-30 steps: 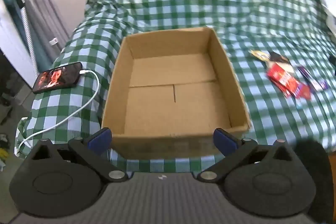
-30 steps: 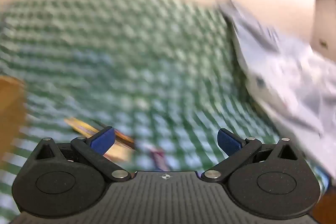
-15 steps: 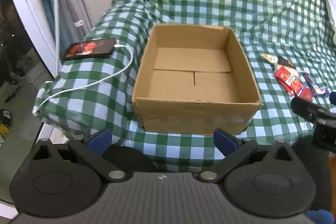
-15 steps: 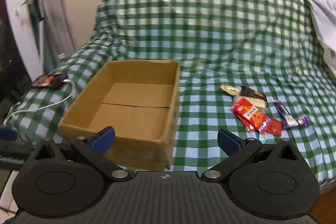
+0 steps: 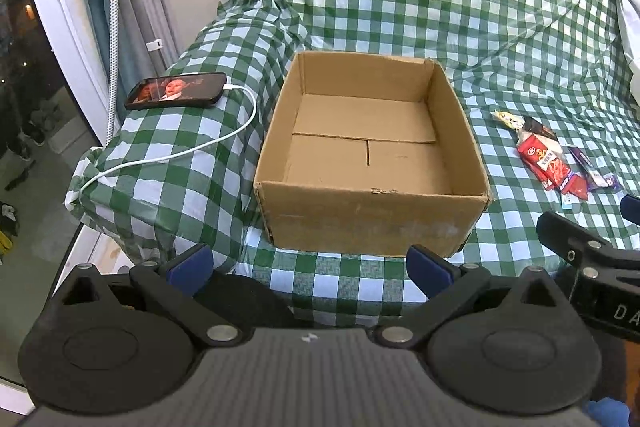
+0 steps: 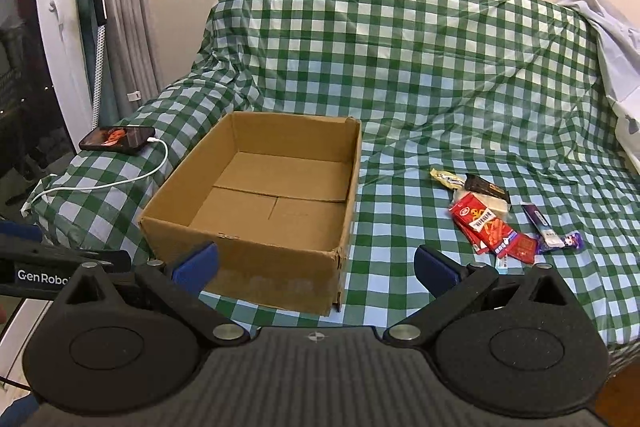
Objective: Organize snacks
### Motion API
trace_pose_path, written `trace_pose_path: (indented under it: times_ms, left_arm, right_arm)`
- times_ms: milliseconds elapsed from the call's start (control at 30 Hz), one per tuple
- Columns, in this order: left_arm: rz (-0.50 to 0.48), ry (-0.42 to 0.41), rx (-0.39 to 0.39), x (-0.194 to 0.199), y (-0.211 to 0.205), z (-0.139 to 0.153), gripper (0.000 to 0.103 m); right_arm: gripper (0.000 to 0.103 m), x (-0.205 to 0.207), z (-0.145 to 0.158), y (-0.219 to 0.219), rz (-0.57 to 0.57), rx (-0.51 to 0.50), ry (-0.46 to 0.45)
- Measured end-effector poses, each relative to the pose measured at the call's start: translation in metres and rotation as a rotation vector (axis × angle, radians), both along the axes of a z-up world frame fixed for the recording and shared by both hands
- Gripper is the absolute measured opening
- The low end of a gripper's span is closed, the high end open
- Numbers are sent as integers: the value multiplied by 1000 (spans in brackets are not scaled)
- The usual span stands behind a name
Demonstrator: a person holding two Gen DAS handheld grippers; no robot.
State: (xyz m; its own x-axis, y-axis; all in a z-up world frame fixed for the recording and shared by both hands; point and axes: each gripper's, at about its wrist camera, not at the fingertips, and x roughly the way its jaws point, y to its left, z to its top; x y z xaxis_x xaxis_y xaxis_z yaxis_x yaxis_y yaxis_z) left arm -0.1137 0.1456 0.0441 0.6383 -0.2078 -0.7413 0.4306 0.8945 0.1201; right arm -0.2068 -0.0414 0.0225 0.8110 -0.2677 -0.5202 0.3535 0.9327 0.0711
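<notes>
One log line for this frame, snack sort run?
phase: pre-grasp | left gripper: open, empty | right gripper: open, empty | cardboard box: empty | snack packets: on checked cover, right of box

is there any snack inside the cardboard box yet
No, the cardboard box shows only its bare floor, and the snack packets lie on the checked cloth beside it.

An open-topped brown cardboard box (image 6: 256, 211) sits upright on the green-checked cover, its flaps folded flat on the floor inside and nothing in it. At about 3 o'clock from the box, well apart from it, a small heap of snack packets lies flat: a red packet (image 6: 490, 229) in the middle, a black packet (image 6: 486, 187) and a yellow-white wrapper (image 6: 446, 178) at its 12 o'clock end. A purple wrapper (image 6: 550, 233) lies just beside the red packet at its 3 o'clock side.
</notes>
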Motion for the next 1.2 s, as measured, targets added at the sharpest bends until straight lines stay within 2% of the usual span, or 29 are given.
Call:
trace_pose_path:
  times_ms: [1200]
  left_arm:
    - [-22,38,41,6,-5,-13,103]
  right_arm:
    - [103,8,-9,3,7,37,38]
